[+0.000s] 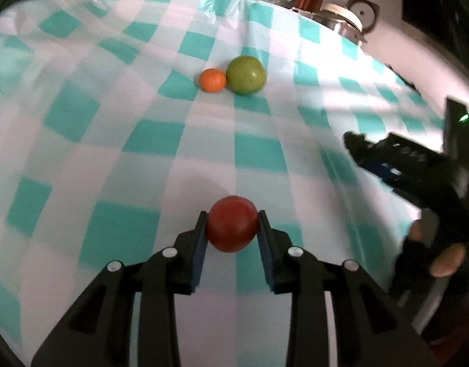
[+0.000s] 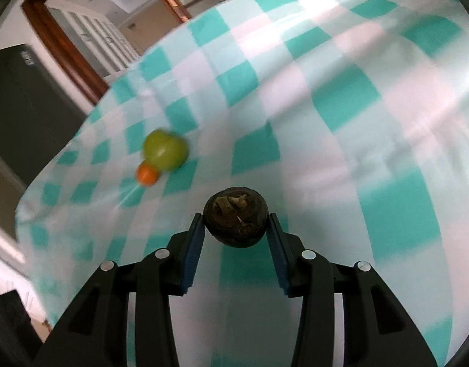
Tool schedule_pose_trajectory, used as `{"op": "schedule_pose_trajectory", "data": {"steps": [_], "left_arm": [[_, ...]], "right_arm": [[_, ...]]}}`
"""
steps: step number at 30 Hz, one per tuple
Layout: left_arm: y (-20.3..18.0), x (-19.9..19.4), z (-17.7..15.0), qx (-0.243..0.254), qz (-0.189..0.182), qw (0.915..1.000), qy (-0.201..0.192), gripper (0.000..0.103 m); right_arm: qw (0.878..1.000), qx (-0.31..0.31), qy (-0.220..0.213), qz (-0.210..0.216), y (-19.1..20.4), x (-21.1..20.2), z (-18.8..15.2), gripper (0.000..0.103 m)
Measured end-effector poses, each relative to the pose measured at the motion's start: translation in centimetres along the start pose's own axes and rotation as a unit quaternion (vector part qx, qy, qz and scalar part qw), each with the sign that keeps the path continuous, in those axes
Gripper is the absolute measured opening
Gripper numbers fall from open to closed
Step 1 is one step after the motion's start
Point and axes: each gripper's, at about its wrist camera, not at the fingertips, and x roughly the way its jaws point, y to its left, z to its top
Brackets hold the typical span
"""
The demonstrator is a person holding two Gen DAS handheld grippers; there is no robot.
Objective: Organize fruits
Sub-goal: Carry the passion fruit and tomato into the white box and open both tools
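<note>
My left gripper (image 1: 233, 224) is clamped on a red fruit (image 1: 232, 223) and my right gripper (image 2: 236, 222) on a dark brown, husky one (image 2: 236, 220), each pinched only near the tips of the blue pads and carried above the checked tablecloth (image 1: 81, 116). Both are round and smooth, so I judge a quick swing or slack squeeze could pop either out and send it rolling. The green apple (image 1: 246, 74) and small orange (image 1: 212, 80) sit touching further on, and a careless set-down could knock them apart.
</note>
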Motion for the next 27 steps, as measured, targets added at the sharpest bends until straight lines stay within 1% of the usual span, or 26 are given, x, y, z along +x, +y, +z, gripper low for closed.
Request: {"op": "schedule_pose_trajectory", "data": {"steps": [3,6,10,14,20,23,26,27], "left_arm": [[0.2,-3.0,-2.9,0.000,0.008,0.9999,-0.011,0.032],[0.5,-6.1,-5.6,0.007,0.017,0.9996,-0.021,0.032],[1.4,-9.0,-8.4,0.017,0.032,0.9989,-0.030,0.032],[3.0,-11.3,-10.6,0.023,0.058,0.9971,-0.043,0.032],[6.2,-13.5,-13.1,0.009,0.084,0.9953,-0.048,0.033],[7.9,-14.5,-14.6,0.000,0.099,0.9938,-0.050,0.033],[9.6,-15.6,-15.8,-0.012,0.112,0.9921,-0.055,0.033],[10.1,-16.0,-16.1,-0.016,0.115,0.9916,-0.056,0.033]], "right_arm": [[1.000,-0.013,-0.001,0.022,1.0,-3.5,-3.4,0.042],[0.999,-0.050,0.002,0.018,3.1,-6.2,-6.5,0.042],[0.996,-0.082,0.007,0.030,5.3,-8.3,-9.0,0.042],[0.991,-0.121,0.024,0.042,8.1,-8.6,-11.0,0.042],[0.983,-0.168,0.047,0.059,11.6,-8.3,-13.9,0.042],[0.976,-0.197,0.062,0.070,13.6,-8.1,-15.6,0.042],[0.966,-0.233,0.075,0.084,15.8,-8.1,-17.5,0.042],[0.961,-0.249,0.080,0.090,16.9,-8.0,-18.4,0.042]]}}
